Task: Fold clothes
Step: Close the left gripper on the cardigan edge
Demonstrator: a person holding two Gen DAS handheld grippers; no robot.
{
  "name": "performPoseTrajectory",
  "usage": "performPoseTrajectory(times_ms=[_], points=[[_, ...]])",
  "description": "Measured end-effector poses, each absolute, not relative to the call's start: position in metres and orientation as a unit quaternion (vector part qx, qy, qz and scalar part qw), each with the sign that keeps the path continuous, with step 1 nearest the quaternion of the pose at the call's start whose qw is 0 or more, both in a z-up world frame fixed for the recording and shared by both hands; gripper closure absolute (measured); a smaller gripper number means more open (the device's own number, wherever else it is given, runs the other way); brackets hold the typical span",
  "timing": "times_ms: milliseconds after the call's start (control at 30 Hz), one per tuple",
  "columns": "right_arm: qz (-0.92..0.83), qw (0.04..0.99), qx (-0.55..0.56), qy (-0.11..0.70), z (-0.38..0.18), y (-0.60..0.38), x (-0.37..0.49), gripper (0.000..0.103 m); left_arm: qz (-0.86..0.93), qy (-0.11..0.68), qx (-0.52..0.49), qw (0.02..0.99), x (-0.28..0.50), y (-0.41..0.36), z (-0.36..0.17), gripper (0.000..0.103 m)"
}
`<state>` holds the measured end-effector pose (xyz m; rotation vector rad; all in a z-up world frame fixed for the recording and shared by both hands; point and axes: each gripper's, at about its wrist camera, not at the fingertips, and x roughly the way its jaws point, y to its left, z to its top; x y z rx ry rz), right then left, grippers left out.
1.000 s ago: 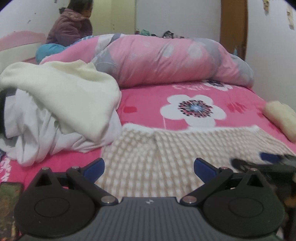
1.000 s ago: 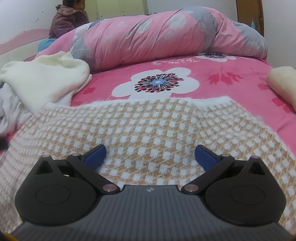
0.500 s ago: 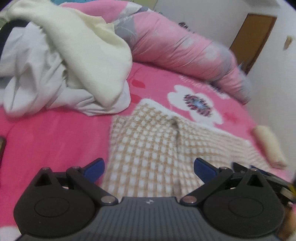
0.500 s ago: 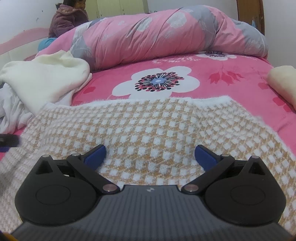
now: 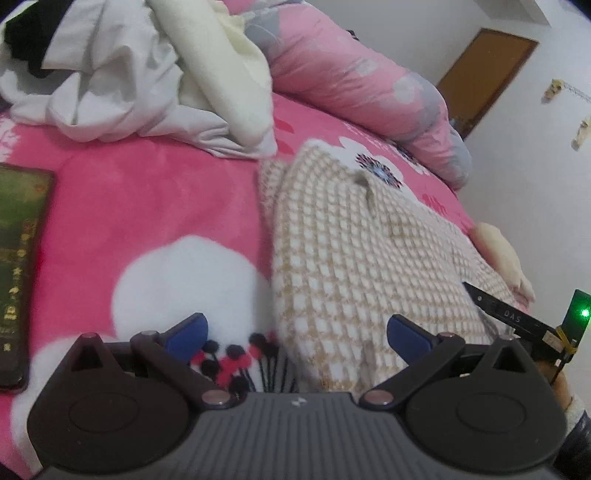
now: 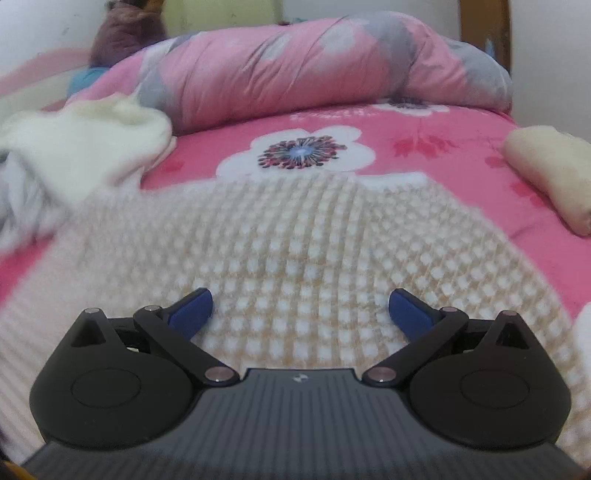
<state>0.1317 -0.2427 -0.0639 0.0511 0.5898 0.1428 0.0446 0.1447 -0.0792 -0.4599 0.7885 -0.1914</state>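
**Swinging the left gripper out to the garment's side edge**

Turning off the middle of the bed, the left gripper [image 5: 295, 334] now looks along the near-left edge of the checked knit garment [image 5: 354, 251], where a second ago it faced the garment square on with the rolled quilt straight ahead. Its blue fingers [image 5: 186, 330] are spread wide and hold nothing; the garment's border runs up between them, with bare pink floral bedspread [image 5: 155, 206] under the left finger. The right gripper [image 6: 299, 314] has barely moved: it hovers over the middle of the same garment, jaws wide apart and empty, though its picture has gone blurred, which suggests it is just starting to shift.

The garment lies spread flat on the bedspread, with no fold visible in it. Judging from this, the left hand is lining up on an edge or corner to pinch, so the first fold is probably about to start, not under way.

The left wrist view alone shows the dark phone-like slab [image 5: 18, 273] lying on the bedspread far left, the heap of white and cream laundry [image 5: 147, 74] just touching the garment's far corner, and the tip of the other tool with its green light [image 5: 585, 314] at the right. The right wrist view alone shows the garment's far hem straight across, the cream roll of cloth [image 6: 550, 177] well apart at right, and a person [image 6: 125, 29] seated beyond the pink quilt [image 6: 295, 70].
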Motion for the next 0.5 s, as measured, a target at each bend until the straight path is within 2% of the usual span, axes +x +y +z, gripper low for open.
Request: performPoseTrajectory(times_ms=[267,400,500], points=[[0.048,0.960,0.003,0.274,-0.044,-0.236,0.128,0.001,-0.111,0.382,-0.227,0.889,0.050,0.141,-0.082,0.000],[0.055,0.959,0.016,0.277,-0.068,-0.245,0.133,0.001,-0.123,0.381,-0.233,0.886,0.048,0.141,-0.085,0.000],[0.050,0.958,0.016,0.280,-0.066,-0.243,0.136,0.001,-0.147,0.384,-0.258,0.874,0.045,0.148,-0.087,0.000]])
